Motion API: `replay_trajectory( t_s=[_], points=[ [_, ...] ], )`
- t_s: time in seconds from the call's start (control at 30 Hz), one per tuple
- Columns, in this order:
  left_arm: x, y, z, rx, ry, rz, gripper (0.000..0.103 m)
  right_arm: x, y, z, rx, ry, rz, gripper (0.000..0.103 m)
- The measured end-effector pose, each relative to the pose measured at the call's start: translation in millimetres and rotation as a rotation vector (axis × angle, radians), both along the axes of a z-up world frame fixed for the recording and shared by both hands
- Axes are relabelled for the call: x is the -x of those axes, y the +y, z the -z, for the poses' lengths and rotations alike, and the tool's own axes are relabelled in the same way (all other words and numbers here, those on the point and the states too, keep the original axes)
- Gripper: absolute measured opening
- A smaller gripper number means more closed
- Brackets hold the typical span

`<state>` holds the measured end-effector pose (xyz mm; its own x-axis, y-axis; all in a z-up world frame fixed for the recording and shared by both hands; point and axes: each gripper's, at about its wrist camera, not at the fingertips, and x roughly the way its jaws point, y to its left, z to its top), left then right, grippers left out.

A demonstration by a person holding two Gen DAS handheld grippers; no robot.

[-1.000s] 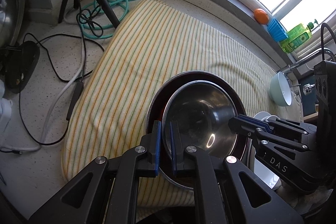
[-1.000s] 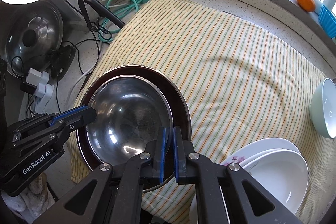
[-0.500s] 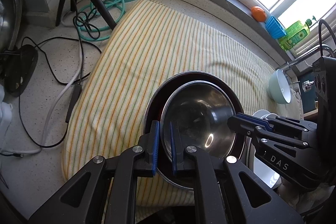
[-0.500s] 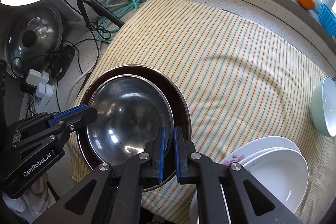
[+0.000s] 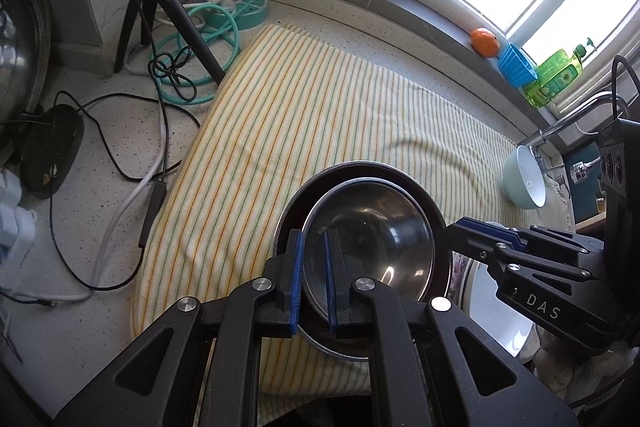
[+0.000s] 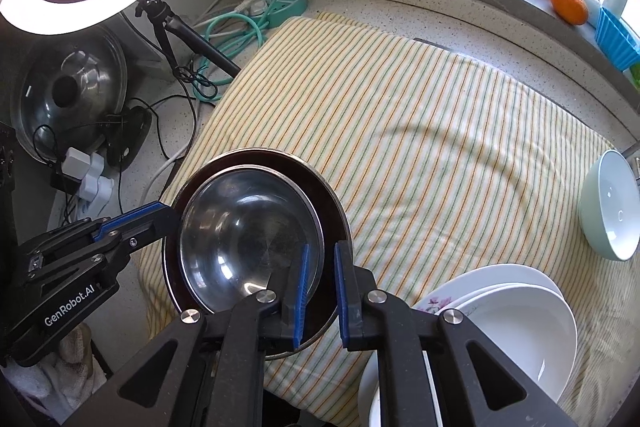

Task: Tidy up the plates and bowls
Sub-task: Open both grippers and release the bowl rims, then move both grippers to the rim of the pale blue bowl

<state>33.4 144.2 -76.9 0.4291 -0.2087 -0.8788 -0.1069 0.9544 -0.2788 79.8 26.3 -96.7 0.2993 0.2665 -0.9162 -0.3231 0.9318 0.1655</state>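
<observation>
A speckled stone counter [image 6: 460, 27] runs under a bright window, most of it covered by a striped cloth [image 6: 420, 131]; cables, a power strip and a ring light's tripod crowd the far left corner. Near the cloth's front left edge sits a dark pan [image 6: 332, 211] with a steel bowl [image 6: 248, 227] nested in it. To the right lie stacked white plates [image 6: 516, 311], and further right a pale green bowl [image 6: 608, 211] rests tilted at the cloth's edge. The left gripper [image 5: 312, 279] straddles the steel bowl's left rim, its jaws slightly apart with a small gap showing, so not clamped. The right gripper [image 6: 320, 287] has its jaws apart around the right-hand rims of bowl and pan, gripping neither. The risk, as I judge it: closing on both rims at once, or one side closing before the other, could tip or drag the nested pair on the soft cloth toward the counter's front edge or knock the plates just beside them.
</observation>
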Motion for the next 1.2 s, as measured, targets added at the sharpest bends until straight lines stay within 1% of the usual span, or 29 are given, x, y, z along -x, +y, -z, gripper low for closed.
replay_trajectory(
  t_s=[0.17,0.37,0.57,0.67,0.87,1.03,1.2],
  points=[
    [-2,-9,-16,0.006,-0.042,0.011,0.007,5,-20,-16,-0.049,-0.036,0.039,0.012],
    [-10,-27,-27,0.027,-0.07,0.032,0.008,8,-58,-35,-0.109,-0.078,0.111,0.012],
    [-18,-55,-35,0.043,-0.09,0.078,0.008,10,-103,-48,-0.126,-0.126,0.187,0.012],
    [-24,-70,-38,0.054,-0.097,0.1,0.008,8,-129,-50,-0.143,-0.134,0.237,0.012],
    [-36,-105,-41,0.075,-0.106,0.136,0.008,2,-180,-52,-0.142,-0.148,0.317,0.012],
    [-48,-134,-40,0.086,-0.111,0.167,0.008,-6,-218,-52,-0.128,-0.16,0.369,0.012],
    [-61,-165,-35,0.109,-0.106,0.196,0.008,-11,-250,-44,-0.101,-0.167,0.406,0.012]
  ],
)
